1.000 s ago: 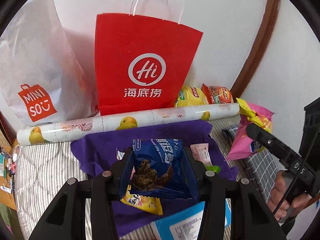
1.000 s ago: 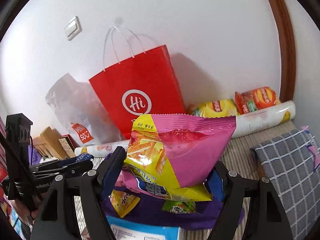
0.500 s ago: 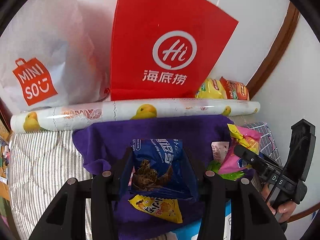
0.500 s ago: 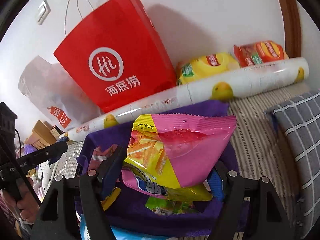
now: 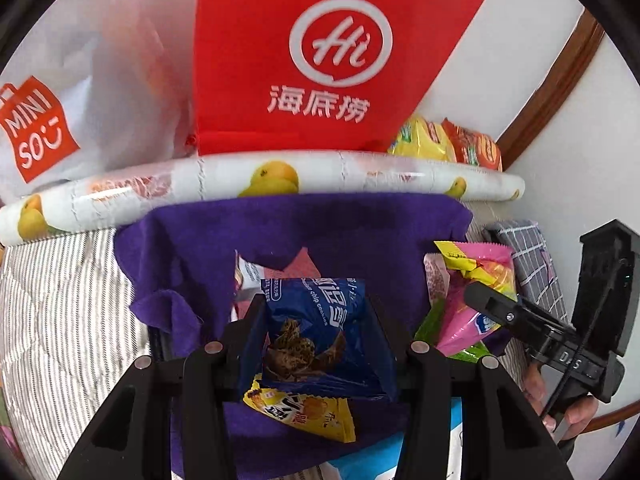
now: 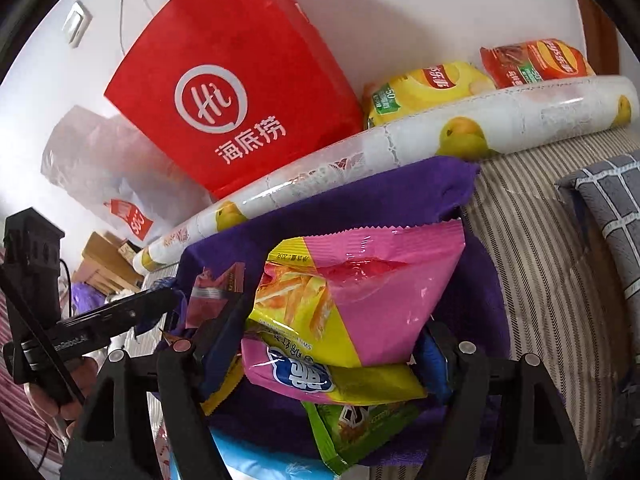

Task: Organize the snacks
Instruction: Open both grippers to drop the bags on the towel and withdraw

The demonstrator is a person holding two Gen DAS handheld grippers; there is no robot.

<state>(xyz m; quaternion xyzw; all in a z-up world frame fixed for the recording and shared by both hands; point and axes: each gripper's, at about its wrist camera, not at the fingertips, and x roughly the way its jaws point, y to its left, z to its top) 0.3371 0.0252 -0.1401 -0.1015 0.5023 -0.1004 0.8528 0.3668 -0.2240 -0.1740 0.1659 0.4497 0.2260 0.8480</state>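
My left gripper (image 5: 316, 344) is shut on a blue cookie packet (image 5: 320, 336) and holds it low over a purple cloth (image 5: 340, 232). My right gripper (image 6: 332, 340) is shut on a pink and yellow snack bag (image 6: 360, 296), also low over the purple cloth (image 6: 360, 196). The pink bag also shows in the left wrist view (image 5: 472, 292), with the right gripper's body behind it. On the cloth lie a small yellow packet (image 5: 304, 412), a green packet (image 6: 360, 428) and a pink-red packet (image 6: 212, 296).
A red paper bag (image 5: 312, 60) and a white Miniso bag (image 5: 52, 112) lean on the wall behind a fruit-print roll (image 5: 280, 180). Yellow (image 6: 424, 88) and red chip bags (image 6: 536, 60) lie beside it. A grey checked cushion (image 6: 612, 208) lies right. A light blue pack (image 6: 256, 460) lies nearest.
Both grippers have moved forward and down toward the purple cloth, each keeping its packet. The red bag and roll now loom larger.
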